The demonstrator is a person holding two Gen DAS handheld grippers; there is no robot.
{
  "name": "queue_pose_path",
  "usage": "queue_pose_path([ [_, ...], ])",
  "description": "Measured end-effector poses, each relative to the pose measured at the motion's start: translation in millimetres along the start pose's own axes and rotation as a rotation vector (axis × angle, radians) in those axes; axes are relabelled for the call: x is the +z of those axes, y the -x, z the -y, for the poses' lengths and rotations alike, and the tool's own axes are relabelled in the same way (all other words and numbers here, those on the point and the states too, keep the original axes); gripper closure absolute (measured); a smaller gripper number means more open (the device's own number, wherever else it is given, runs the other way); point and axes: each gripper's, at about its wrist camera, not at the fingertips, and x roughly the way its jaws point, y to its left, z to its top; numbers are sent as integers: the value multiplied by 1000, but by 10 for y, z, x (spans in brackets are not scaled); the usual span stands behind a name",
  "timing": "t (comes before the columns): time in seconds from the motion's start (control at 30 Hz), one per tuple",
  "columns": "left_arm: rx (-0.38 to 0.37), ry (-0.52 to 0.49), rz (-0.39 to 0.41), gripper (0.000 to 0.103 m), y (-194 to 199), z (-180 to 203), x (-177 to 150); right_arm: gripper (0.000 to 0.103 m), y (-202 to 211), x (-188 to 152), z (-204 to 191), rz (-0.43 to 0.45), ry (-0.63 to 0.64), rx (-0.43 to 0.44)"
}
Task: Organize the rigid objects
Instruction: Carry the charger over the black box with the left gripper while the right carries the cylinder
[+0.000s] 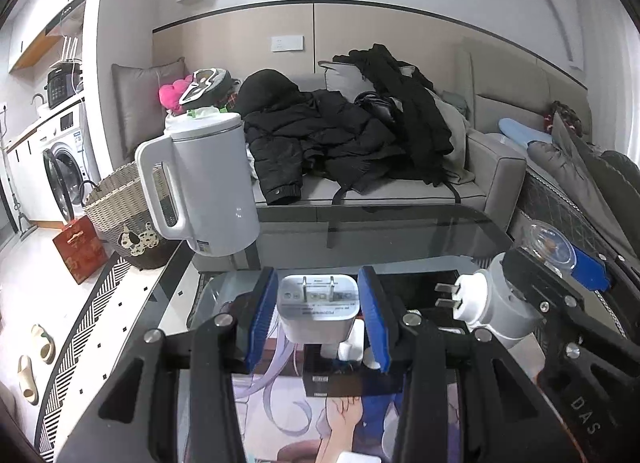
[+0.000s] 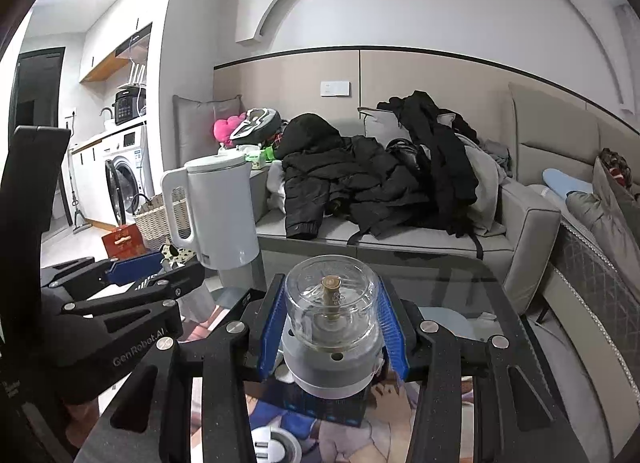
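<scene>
My left gripper (image 1: 318,283) is shut on a white charger (image 1: 318,315), whose two metal prongs face away from the camera; the blue pads (image 1: 262,315) press both its sides. It hangs above a dark box (image 1: 340,381) on a printed mat (image 1: 280,403). My right gripper (image 2: 332,283) is shut on a plug-in device (image 2: 332,327) with a clear glass dome and a grey-white base. The left wrist view shows that device (image 1: 496,303) at the right, its prongs pointing left, with the right gripper (image 1: 554,259) around it. The left gripper (image 2: 168,263) appears at the left of the right wrist view.
A white electric kettle (image 1: 212,183) stands on the glass table (image 1: 400,231) at the far left corner. Beyond the table is a grey sofa (image 1: 400,191) piled with black clothes. A woven basket (image 1: 116,203) and a red box (image 1: 80,247) sit on the floor to the left.
</scene>
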Motion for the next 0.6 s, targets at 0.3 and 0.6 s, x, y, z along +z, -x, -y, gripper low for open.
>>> queue_pose_path([
  [0.3,28,35,21,63,-83,-19,86,60,-331,54,51,-32,-42,-4],
  [0.6,13,39,-54,63,-328,23,26,60,-519,6,104,-87,-59,2],
])
